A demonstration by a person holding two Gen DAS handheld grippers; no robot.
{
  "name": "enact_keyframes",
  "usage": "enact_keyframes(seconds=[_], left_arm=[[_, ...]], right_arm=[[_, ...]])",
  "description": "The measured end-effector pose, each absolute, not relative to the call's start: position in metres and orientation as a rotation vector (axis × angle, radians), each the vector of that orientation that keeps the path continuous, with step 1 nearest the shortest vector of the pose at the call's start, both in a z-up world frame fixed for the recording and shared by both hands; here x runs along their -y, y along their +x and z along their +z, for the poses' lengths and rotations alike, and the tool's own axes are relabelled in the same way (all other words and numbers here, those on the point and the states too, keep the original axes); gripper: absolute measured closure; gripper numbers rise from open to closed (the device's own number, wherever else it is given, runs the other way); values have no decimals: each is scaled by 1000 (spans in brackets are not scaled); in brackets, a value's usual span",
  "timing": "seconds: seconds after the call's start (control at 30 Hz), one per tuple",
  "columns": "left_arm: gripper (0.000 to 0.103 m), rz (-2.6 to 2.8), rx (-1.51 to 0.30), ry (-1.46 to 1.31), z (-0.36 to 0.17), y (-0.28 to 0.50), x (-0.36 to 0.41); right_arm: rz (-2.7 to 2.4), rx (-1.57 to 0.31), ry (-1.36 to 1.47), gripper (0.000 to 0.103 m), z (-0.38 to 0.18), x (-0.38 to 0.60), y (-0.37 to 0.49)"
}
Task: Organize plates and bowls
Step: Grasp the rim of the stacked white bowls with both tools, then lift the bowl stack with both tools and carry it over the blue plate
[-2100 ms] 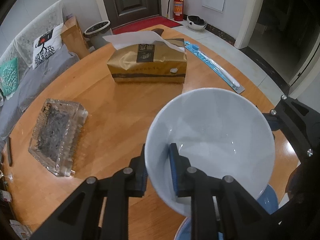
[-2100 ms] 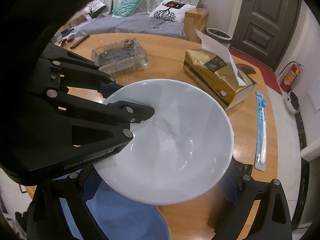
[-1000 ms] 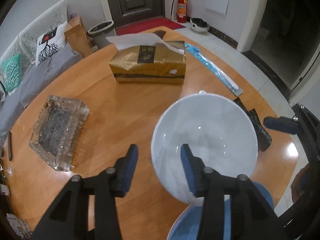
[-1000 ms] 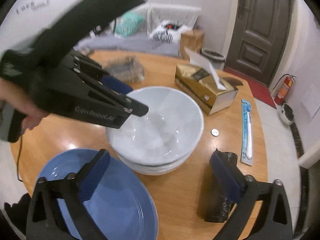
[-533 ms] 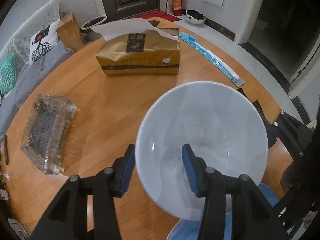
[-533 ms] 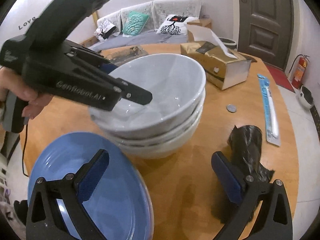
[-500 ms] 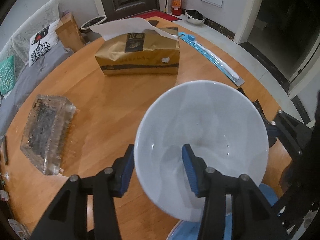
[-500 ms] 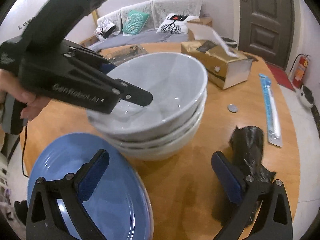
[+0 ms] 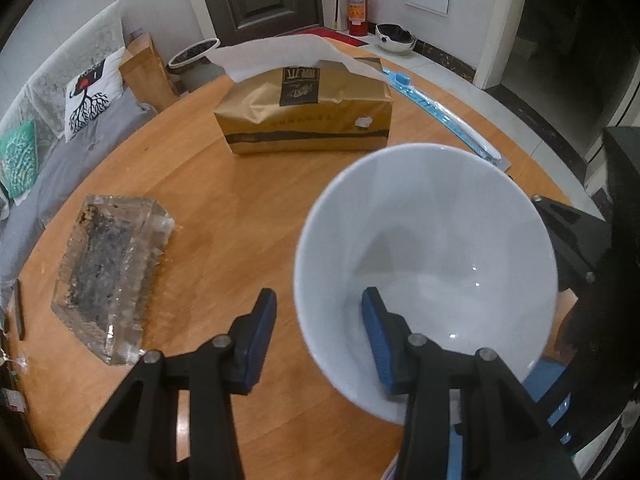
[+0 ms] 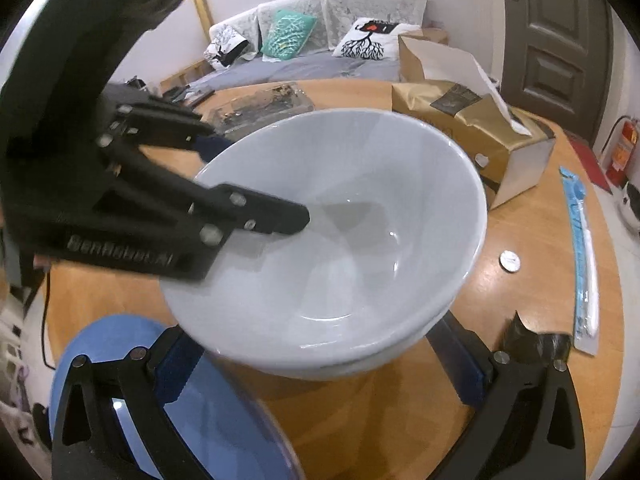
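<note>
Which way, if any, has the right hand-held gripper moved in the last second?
Yes: right hand-held gripper went forward and down toward the white bowls. The tissue box looks bigger; open fingers now flank the stack's base.

The bowl (image 9: 432,240) is plain pale white with a faint blue-grey cast; the plate (image 10: 224,412) at lower left is solid mid-blue. The table (image 9: 240,216) is warm orange wood with visible grain. The tissue box (image 9: 304,120) at upper centre is gold with a dark band and dark label, and a white tissue on top. Both grippers are black with blue pads (image 9: 260,332). The toothbrush pack (image 10: 582,256) at right is light blue. Cushions at the top: one teal (image 10: 288,34), one white with a black tree print (image 10: 366,40).
</note>
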State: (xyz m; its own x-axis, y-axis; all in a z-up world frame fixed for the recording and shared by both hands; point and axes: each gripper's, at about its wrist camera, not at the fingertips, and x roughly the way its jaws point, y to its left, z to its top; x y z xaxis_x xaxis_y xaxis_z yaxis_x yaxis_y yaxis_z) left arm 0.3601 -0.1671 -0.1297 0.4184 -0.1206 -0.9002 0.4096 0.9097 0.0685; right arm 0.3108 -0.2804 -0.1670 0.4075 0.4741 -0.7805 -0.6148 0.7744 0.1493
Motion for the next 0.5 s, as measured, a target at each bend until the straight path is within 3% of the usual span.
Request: enact_keyframes(seconds=[0.23, 0.37, 0.5], left_arm=[[63, -355, -1109, 227, -132, 371, 166], [71, -380, -1131, 168, -133, 377, 168], [71, -389, -1124, 185, -133, 378, 171]], right_arm=[[704, -1005, -144, 2, -180, 275, 331], [711, -985, -208, 2, -183, 267, 335], [701, -965, -251, 2, -187, 259, 338]])
